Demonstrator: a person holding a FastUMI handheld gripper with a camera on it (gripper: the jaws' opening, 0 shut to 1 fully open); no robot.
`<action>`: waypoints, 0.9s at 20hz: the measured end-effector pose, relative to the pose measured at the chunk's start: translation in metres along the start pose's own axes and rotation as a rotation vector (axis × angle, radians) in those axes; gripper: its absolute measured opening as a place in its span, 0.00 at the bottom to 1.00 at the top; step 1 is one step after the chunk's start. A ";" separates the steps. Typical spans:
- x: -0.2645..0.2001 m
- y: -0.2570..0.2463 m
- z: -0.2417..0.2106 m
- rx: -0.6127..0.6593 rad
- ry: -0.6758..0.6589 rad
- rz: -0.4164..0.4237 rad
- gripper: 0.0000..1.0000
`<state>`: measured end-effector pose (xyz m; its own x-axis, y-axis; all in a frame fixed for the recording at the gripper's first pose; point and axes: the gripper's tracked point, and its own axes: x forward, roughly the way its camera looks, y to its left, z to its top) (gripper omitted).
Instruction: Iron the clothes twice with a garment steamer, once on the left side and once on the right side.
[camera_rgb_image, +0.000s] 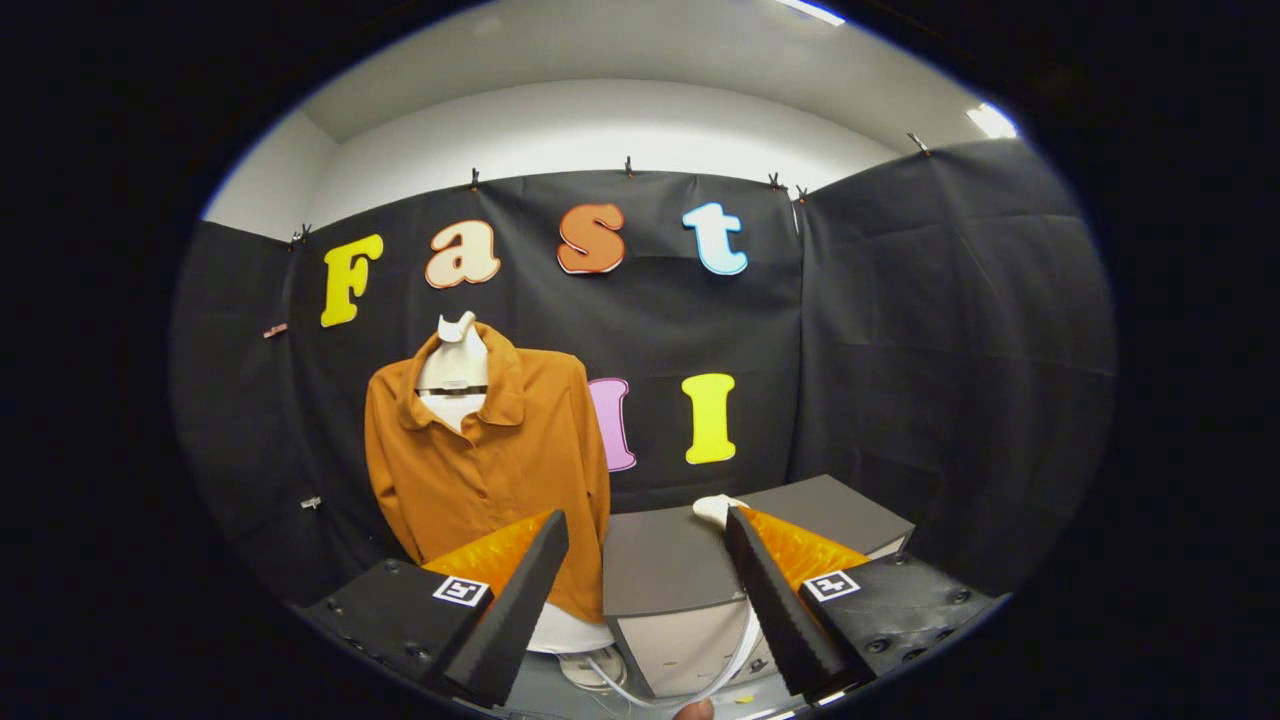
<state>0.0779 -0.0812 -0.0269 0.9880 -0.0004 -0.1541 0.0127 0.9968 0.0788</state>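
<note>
An orange-brown shirt (490, 470) hangs on a white mannequin torso (455, 370), beyond my left finger and against the black booth wall. My gripper (648, 525) is open, with a wide gap and nothing held between the fingers. The white steamer head (716, 508) lies on a grey box (670, 565), just beside the tip of my right finger. Its white cord (735, 655) hangs down the front of the box between my fingers.
The grey box stands to the right of the shirt, with a second grey box (835, 515) behind it. A white round base (570, 635) sits below the shirt's hem. Black cloth walls close the booth at the back and right.
</note>
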 end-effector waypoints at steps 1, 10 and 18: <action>0.010 -0.008 -0.005 -0.004 0.035 -0.007 0.98; 0.104 -0.064 -0.079 0.026 0.338 0.029 0.98; 0.189 -0.119 -0.159 0.018 0.571 0.003 0.98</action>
<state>0.2387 -0.1874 -0.2221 0.7482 0.0507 -0.6616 0.0174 0.9952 0.0959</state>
